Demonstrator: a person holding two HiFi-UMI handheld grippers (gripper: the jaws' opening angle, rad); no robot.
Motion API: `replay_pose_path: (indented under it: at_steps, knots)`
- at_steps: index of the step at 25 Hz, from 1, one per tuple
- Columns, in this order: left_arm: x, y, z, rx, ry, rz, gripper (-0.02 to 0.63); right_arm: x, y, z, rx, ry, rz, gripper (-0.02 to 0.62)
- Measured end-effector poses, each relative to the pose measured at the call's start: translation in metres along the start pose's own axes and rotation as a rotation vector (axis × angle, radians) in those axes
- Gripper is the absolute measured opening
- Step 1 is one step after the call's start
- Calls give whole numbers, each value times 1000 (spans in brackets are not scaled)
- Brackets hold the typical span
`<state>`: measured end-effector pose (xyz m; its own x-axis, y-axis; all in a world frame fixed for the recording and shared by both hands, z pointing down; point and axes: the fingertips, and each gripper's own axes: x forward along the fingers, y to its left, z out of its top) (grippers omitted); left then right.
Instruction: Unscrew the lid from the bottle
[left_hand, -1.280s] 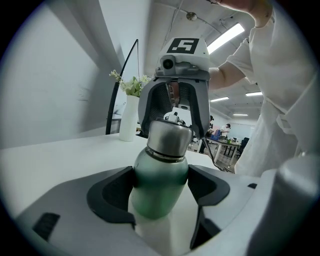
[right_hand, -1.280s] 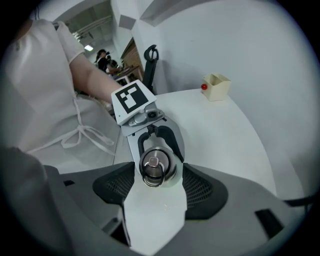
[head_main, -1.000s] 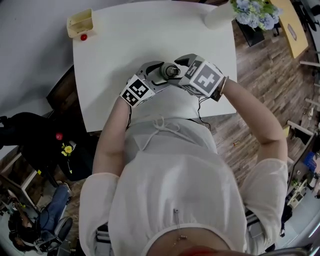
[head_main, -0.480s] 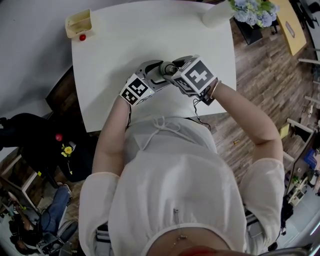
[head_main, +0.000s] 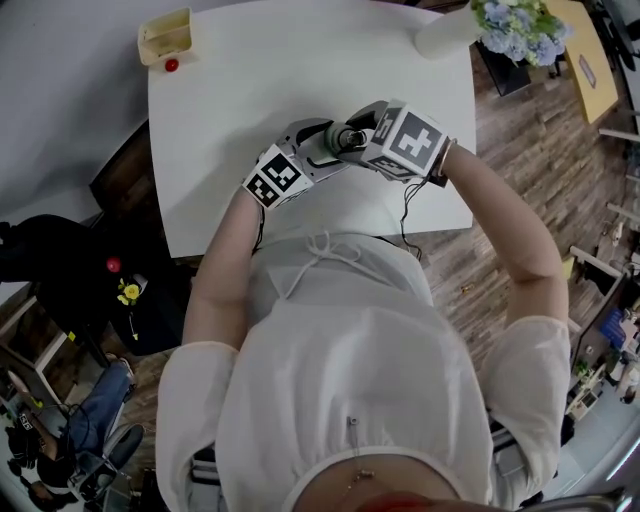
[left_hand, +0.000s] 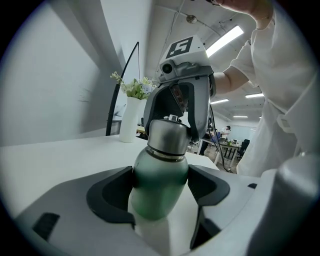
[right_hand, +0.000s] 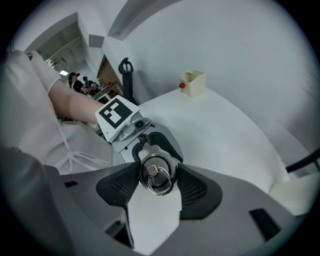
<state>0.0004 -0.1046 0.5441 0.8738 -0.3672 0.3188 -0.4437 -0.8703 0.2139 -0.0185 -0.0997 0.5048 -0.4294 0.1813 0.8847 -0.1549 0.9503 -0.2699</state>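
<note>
Left gripper (head_main: 316, 150) clamps the green bottle (left_hand: 159, 187) by its body, a pad tight on either side. Bottle is upright over the white table (head_main: 250, 90), near the front edge; can't tell if its base touches the top. Right gripper (head_main: 356, 133) comes in from above. Its jaws have just been closing and now pinch the steel lid (right_hand: 157, 175), pads on both sides. Lid sits on the bottle neck, with a ring on top. Vase with flowers (head_main: 445, 35) is at the far right corner. Yellow box (head_main: 165, 35) and red ball (head_main: 171, 65) are at the far left corner, well apart from the bottle.
</note>
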Motion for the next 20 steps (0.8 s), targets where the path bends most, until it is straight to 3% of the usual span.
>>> replay_pose_path:
  at_steps: [7, 10, 13, 16, 18, 20]
  knots:
    - [0, 1, -2, 0, -6, -6, 356, 2, 6, 0, -375, 116, 137, 252]
    - [0, 1, -1, 2, -4, -4, 356, -1, 12, -1, -473, 185, 192, 252]
    - [0, 1, -1, 4, -4, -4, 356, -1, 13, -2, -487, 192, 205, 252]
    - [0, 1, -2, 7, -4, -4, 356, -2, 11, -1, -420, 161, 181, 255]
    - [-1, 1, -2, 5, -5, -3, 356, -3, 8, -3, -362, 135, 151, 275]
    - [-1, 1, -2, 3, -8, -4, 356, -4, 6, -8, -304, 112, 131, 350]
